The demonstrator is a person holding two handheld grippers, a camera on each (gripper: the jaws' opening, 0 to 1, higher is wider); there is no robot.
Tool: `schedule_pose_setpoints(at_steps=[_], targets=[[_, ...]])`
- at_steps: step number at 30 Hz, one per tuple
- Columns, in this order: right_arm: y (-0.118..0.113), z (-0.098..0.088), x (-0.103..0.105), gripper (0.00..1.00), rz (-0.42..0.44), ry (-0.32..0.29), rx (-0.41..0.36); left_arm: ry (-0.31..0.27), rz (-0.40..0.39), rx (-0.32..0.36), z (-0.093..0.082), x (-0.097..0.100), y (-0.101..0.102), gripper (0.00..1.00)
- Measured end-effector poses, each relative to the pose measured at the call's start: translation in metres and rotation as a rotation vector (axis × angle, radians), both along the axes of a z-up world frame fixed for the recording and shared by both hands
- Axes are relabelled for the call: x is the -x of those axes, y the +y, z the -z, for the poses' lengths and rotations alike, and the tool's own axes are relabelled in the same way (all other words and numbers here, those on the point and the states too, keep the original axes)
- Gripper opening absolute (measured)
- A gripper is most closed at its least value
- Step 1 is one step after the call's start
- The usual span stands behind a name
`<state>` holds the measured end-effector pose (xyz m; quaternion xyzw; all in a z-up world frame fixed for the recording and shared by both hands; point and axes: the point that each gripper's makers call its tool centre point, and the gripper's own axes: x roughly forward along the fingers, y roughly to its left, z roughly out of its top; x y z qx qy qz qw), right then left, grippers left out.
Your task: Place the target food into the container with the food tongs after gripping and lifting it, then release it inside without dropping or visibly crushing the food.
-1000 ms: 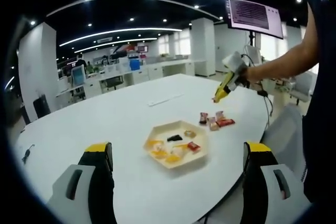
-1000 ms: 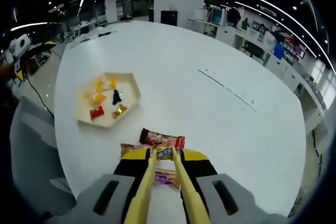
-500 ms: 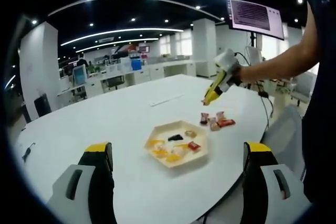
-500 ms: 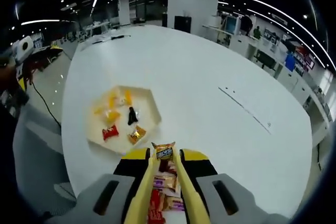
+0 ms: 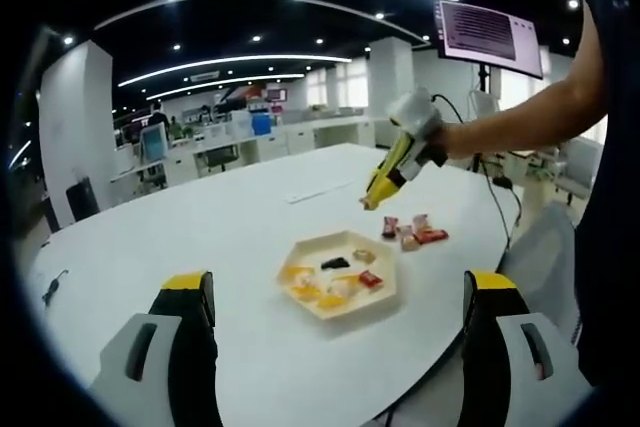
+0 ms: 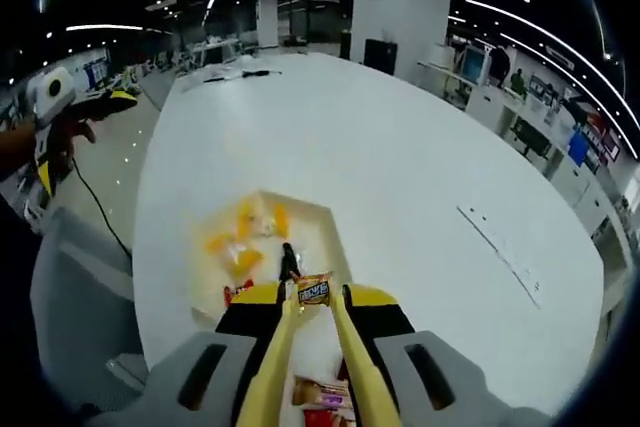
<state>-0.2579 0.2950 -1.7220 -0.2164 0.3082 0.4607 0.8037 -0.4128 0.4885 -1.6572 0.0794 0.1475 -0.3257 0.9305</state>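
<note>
- The right gripper (image 6: 312,299) has its jaws squeezed on yellow food tongs (image 6: 345,367), whose tips pinch a small snack packet (image 6: 313,291) just ahead of the jaws.
- Just beyond the packet lies the hexagonal tray (image 6: 325,222); I'd keep the squeeze even, lower inside its rim, then ease off.
- The left gripper (image 5: 340,347) hangs with jaws wide and empty, well short of the tray.

An open-plan office: rows of desks with monitors (image 5: 150,142) at 10 o'clock in the left gripper view, curved ceiling light strips (image 5: 230,59) overhead, a large white meeting table (image 5: 200,237), square white columns (image 6: 405,2).
</note>
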Motion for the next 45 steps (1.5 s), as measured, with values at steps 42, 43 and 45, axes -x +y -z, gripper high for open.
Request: schedule_pose_setpoints(at_steps=[42, 43, 45], targets=[[0.088, -0.016, 0.011, 0.26, -0.165, -0.036, -0.025, -0.001, -0.008, -0.002, -0.001, 0.002, 0.006, 0.99], [0.088, -0.017, 0.012, 0.26, -0.165, -0.03, -0.029, -0.001, -0.008, -0.003, -0.001, 0.002, 0.006, 0.99], [0.087, -0.018, 0.011, 0.26, -0.164, -0.038, -0.026, -0.001, -0.008, 0.0, -0.001, 0.002, 0.005, 0.99]])
